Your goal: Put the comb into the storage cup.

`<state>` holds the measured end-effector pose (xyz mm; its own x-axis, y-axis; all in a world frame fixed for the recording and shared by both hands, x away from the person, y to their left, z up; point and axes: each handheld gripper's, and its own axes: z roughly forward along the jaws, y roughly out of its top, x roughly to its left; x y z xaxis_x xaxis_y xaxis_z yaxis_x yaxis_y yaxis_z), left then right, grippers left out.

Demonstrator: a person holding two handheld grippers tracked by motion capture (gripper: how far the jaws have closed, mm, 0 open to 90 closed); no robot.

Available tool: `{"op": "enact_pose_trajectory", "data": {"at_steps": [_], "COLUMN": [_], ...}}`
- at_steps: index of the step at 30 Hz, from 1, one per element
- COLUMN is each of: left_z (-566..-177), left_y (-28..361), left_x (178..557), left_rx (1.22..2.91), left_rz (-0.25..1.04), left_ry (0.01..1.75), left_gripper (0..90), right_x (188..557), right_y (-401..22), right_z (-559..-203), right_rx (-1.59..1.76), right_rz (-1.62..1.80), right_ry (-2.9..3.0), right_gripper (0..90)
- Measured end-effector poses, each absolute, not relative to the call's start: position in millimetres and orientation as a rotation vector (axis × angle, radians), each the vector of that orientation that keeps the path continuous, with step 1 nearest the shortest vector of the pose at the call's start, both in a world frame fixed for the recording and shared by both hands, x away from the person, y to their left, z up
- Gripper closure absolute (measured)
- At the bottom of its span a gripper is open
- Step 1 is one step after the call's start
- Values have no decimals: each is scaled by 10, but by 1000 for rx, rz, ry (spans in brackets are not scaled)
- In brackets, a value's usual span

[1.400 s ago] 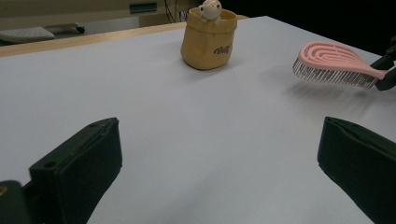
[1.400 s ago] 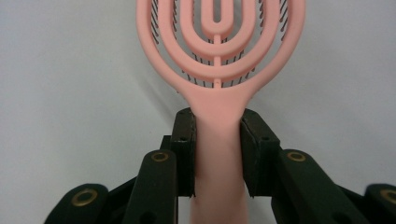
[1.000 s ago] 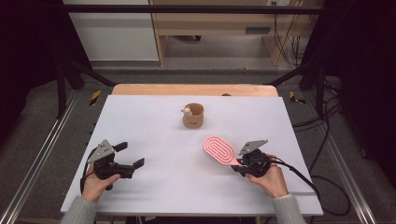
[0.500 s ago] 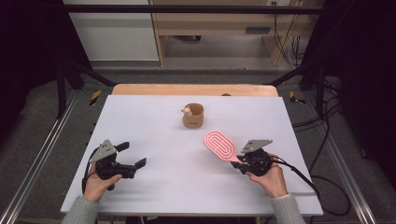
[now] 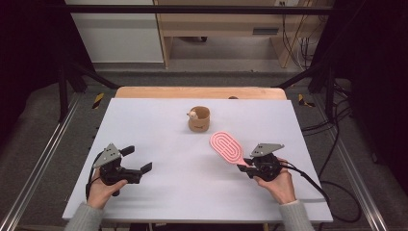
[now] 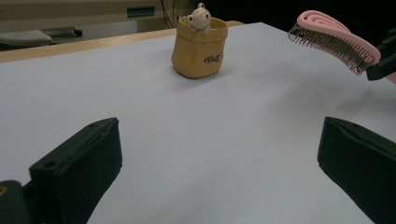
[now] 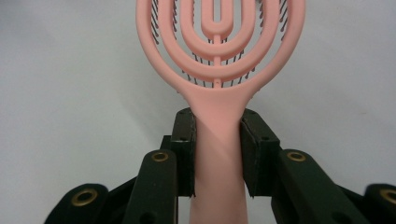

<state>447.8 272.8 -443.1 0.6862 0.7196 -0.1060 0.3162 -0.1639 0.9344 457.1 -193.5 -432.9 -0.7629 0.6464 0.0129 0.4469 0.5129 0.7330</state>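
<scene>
A pink hairbrush with dark bristles is held above the white table, bristles facing down. My right gripper is shut on its handle, both pads pressed against the sides. In the left gripper view the hairbrush hangs at the upper right. My left gripper rests at the table's near left, jaws wide apart with nothing between them; its black fingers frame bare tabletop. A small tan pouch with a little white animal figure peeking out stands upright mid-table.
A wooden board edge runs along the table's far side. Metal frame rails flank the table left and right. A cable trails from the right gripper off the near right edge.
</scene>
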Motion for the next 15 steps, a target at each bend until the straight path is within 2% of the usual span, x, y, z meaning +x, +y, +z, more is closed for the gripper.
{"op": "enact_pose_trajectory", "data": {"at_steps": [15], "left_z": [-4402], "left_y": [2623], "left_x": [4460], "left_rx": [1756], "left_rz": [450], "left_ry": [836], "left_gripper": [0], "right_x": [4560], "right_y": [-1926], "right_z": [-4326], "right_rx": [908], "right_rz": [1141], "right_ry": [2460], "right_gripper": [696]}}
